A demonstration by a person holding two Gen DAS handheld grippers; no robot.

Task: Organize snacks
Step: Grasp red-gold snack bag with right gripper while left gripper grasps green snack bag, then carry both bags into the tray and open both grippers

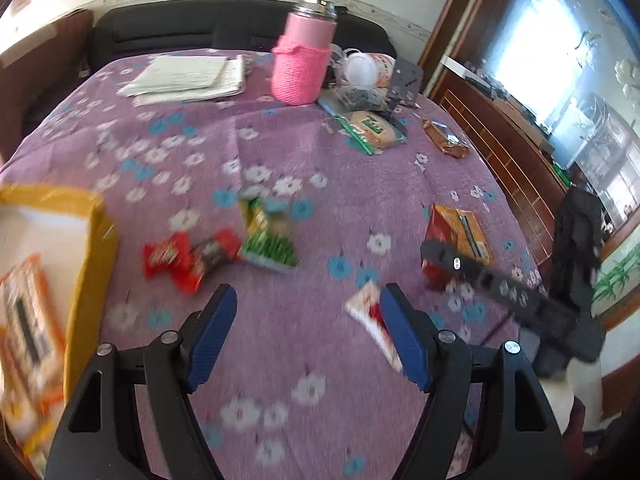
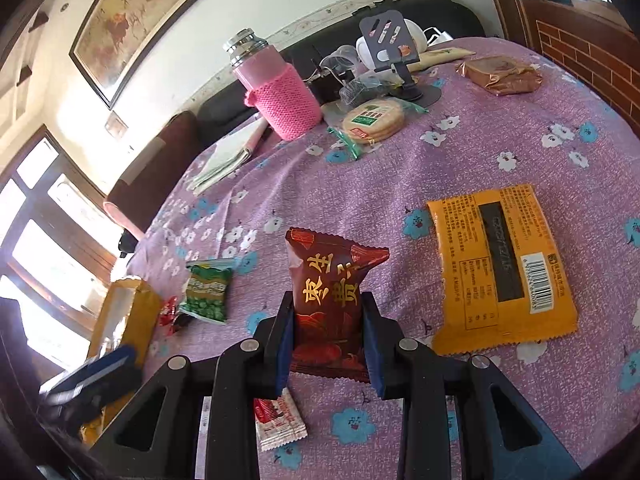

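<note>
Left wrist view: the left tool (image 1: 306, 334) hangs wide and empty at bottom center over the counter (image 1: 320, 152), yellow box (image 1: 86, 264) at far left; right wrist view: the right tool (image 2: 328, 334) pinches the dark red snack packet (image 2: 330, 296) mid-frame by its soft lower half, so it could slide out.

Bright window glare; left view motion-blurred, fisheye-warped
</note>
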